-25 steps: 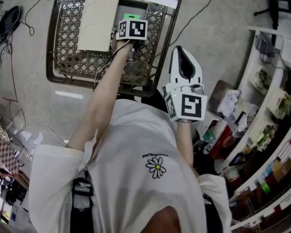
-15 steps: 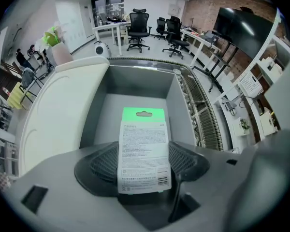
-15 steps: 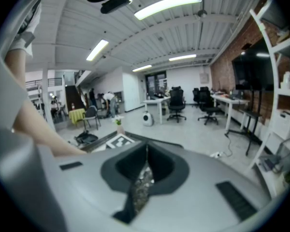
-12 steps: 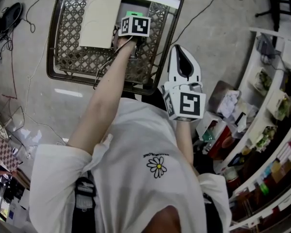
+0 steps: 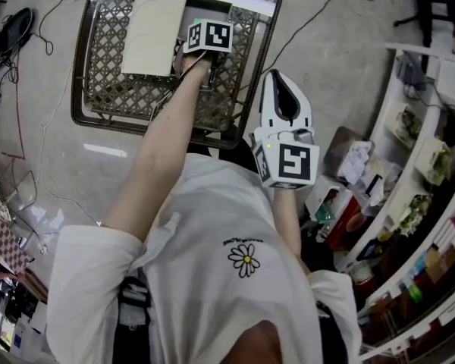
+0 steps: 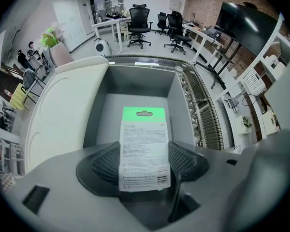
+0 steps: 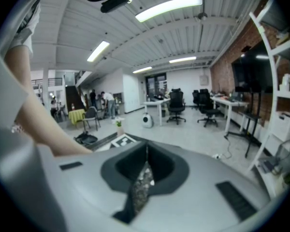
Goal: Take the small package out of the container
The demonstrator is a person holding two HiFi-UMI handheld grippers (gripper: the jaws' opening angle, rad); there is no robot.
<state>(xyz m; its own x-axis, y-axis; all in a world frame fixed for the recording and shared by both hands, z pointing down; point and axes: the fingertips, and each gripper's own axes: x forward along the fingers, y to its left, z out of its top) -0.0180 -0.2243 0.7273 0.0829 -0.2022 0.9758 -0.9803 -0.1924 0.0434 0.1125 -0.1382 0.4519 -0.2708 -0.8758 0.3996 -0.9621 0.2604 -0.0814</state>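
The small package (image 6: 144,149), a white printed card with a green top, stands between the jaws of my left gripper (image 6: 144,167), which is shut on its lower end. Under it lies the open grey container (image 6: 176,98), with its white lid (image 6: 58,110) flat to the left. In the head view the left gripper (image 5: 208,38) hangs over the container (image 5: 214,11) on the wicker table (image 5: 106,74), beside the lid (image 5: 153,32); its marker cube hides the package. My right gripper (image 5: 282,101) is held near the body, away from the table, shut and empty (image 7: 144,170).
The wicker table's dark rim (image 5: 167,131) runs close to the person's body. Cables (image 5: 38,89) trail over the floor at the left. Curved shelves (image 5: 417,165) crowded with small goods stand at the right. Office chairs (image 6: 137,25) and desks stand beyond the table.
The left gripper has shifted slightly toward the far side of the table, and the package's green top no longer shows past the marker cube. The right gripper has barely moved.
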